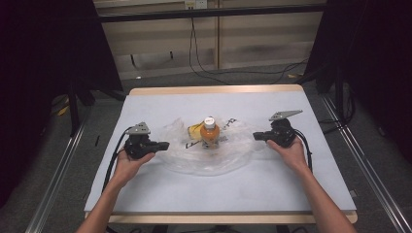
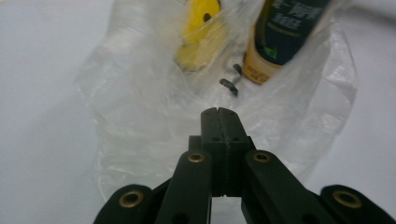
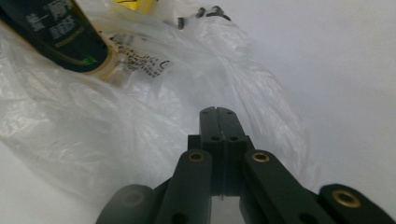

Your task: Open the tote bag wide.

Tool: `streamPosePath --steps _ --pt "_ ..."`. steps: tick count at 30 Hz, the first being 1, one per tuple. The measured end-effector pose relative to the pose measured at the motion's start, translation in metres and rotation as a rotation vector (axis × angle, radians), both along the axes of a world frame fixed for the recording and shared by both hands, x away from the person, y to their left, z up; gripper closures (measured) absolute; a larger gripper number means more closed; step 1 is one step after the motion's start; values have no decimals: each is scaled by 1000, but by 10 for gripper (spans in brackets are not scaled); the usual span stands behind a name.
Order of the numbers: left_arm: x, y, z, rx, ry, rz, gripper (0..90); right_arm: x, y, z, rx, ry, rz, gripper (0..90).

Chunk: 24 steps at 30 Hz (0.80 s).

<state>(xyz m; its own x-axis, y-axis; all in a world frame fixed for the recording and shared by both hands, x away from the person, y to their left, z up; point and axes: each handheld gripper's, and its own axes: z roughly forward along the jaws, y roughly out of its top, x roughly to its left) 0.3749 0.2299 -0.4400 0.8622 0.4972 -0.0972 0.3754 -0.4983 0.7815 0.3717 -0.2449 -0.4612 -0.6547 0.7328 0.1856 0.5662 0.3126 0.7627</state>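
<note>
I hold both tools clenched, empty: left tool (image 1: pixel 164 144), right tool (image 1: pixel 256 136). The bag (image 1: pixel 233 153) lies between them on the bench (image 1: pixel 291 184); the bottle (image 1: pixel 209 133) stands inside it.

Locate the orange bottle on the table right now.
In the high view the orange bottle stands mid-table on the clear plastic bag, beside a yellow item, between both hand-held grippers.
</note>
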Motion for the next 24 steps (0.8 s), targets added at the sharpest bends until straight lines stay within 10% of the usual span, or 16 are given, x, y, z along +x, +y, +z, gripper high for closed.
streamPosePath --steps 10,17,24 --pt "-11 -47 29 61 -64 -129 900 0 8 27 -18 -25 81 900" --pt "10 -88 27 185 -20 -198 900 18 36 44 -74 -4 178 900" --pt "23 -107 15 275 40 -247 900 43 77 53 -199 131 318 900"
